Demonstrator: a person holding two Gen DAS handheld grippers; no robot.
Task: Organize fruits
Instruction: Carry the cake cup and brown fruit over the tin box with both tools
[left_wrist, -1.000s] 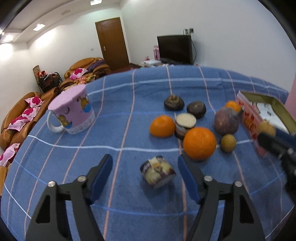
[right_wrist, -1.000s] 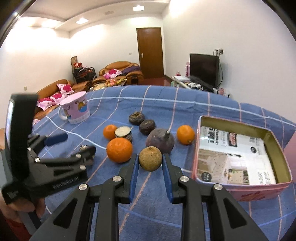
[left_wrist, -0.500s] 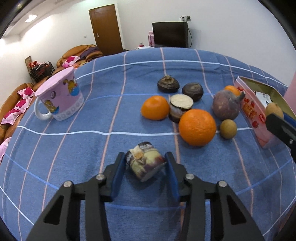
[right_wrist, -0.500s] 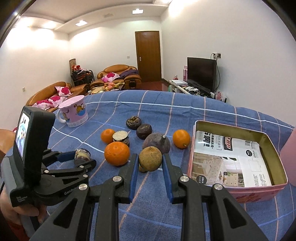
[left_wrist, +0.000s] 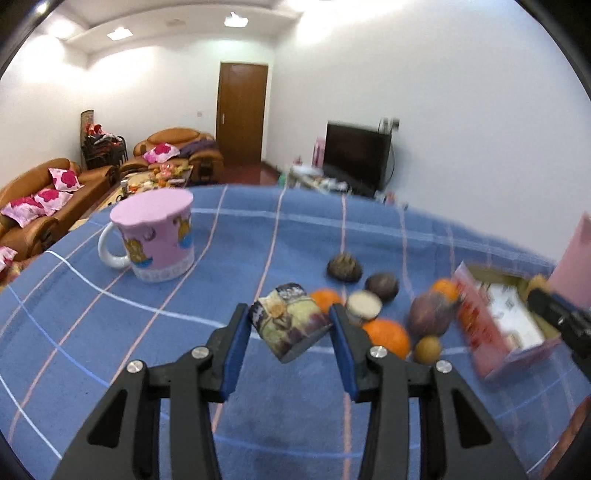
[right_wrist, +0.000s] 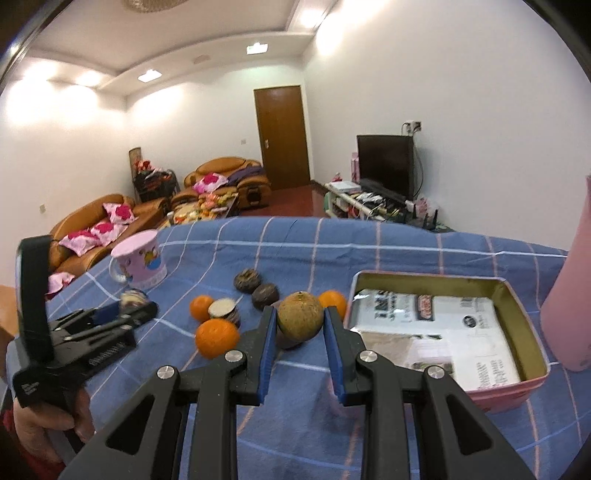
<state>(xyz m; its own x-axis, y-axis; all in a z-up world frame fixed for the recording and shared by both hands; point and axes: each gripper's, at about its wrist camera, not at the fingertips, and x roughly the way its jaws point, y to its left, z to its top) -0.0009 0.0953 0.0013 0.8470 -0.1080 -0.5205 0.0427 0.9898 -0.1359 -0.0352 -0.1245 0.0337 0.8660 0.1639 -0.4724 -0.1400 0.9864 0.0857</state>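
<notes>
Both claws (left_wrist: 290, 328) (right_wrist: 299, 325) clamped, raised

Each black claw (right_wrist: 299, 326) has 2 blue-padded fingers (right_wrist: 269, 343), silver screws and triangular cut-outs.

Three round oranges (right_wrist: 216, 338) (right_wrist: 201, 307) (right_wrist: 333, 301); two dark wrinkled fruits (right_wrist: 247, 279) (right_wrist: 265, 294) far; one cut purple fruit (right_wrist: 224, 310); two brown round fruits (right_wrist: 300, 320) (left_wrist: 427, 349); one pink ceramic mug (right_wrist: 138, 263) left; one pink tin box (right_wrist: 517, 295) right.
</notes>
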